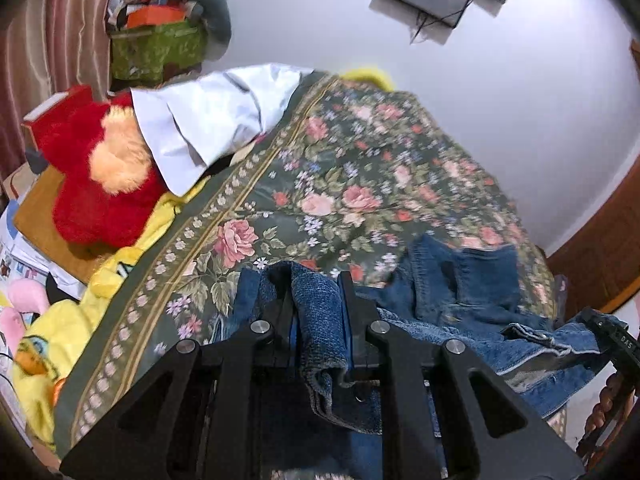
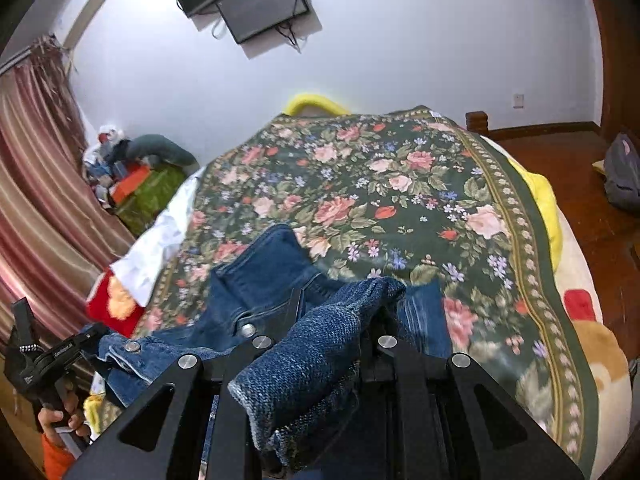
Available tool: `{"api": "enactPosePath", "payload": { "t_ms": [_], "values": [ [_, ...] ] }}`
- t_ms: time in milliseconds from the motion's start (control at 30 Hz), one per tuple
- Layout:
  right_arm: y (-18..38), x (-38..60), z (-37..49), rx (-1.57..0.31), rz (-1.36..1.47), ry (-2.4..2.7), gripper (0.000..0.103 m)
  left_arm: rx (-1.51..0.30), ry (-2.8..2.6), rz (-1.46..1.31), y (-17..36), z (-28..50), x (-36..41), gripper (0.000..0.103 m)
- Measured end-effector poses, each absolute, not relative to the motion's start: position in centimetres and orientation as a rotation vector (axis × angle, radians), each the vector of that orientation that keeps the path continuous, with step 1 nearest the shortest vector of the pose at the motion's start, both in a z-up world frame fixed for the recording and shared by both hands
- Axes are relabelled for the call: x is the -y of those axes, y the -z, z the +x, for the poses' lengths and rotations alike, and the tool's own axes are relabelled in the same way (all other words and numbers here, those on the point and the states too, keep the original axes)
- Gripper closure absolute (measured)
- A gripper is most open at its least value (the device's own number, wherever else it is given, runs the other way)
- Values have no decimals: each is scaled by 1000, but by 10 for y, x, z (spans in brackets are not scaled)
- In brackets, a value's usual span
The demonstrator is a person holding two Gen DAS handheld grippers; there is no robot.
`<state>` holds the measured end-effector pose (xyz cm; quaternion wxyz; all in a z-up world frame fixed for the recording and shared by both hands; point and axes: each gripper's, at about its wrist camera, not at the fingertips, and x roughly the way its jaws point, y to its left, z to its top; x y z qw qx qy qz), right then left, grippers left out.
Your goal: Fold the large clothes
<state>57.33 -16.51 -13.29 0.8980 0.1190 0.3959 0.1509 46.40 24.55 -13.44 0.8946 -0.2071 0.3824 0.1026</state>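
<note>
**Denim garment pinched at both ends over the floral bed**

Blue denim garment (image 1: 460, 292), large and rumpled, hangs between the two tools, with its far part slumped on the near end of the bed; two metal buttons show on it in the right wrist view.

Left tool (image 1: 316, 292) has its black fingers pressed onto a bunched fold of the denim, which fills the gap between them and trails back over the tool body. Right tool (image 2: 340, 312) likewise pinches a thick wad of the same denim (image 2: 280, 280), the cloth spilling toward the camera over its black frame. In the right wrist view the left tool appears at the lower left, gripped from below by a bare hand (image 2: 60, 416) above an orange sleeve, tilted steeply. In the left wrist view the right tool's black body shows at the far right edge, level with the denim's edge.

Under and beyond the garment lies a dark green bedspread with pink roses and a beaded border (image 1: 360, 168). A yellow blanket (image 1: 132, 252) pokes out along its side. Farther on, at the bed's left edge, a red plush toy with a pale fuzzy patch (image 1: 96, 184) sits partly under a white cloth (image 1: 208, 120). Past that stands a green box heaped with clutter (image 1: 156, 48), beside striped pink curtains (image 2: 36, 184). On the white wall hangs a dark flat screen (image 2: 260, 4).
</note>
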Motion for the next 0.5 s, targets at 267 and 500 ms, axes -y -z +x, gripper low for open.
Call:
{"api": "enactPosePath", "payload": {
  "t_ms": [267, 500],
  "values": [
    [197, 153, 627, -947, 199, -265, 87, -960, -273, -441, 207, 516, -265, 85],
    [215, 157, 634, -1027, 145, -376, 85, -1021, -287, -315, 240, 527, -254, 82]
  ]
}}
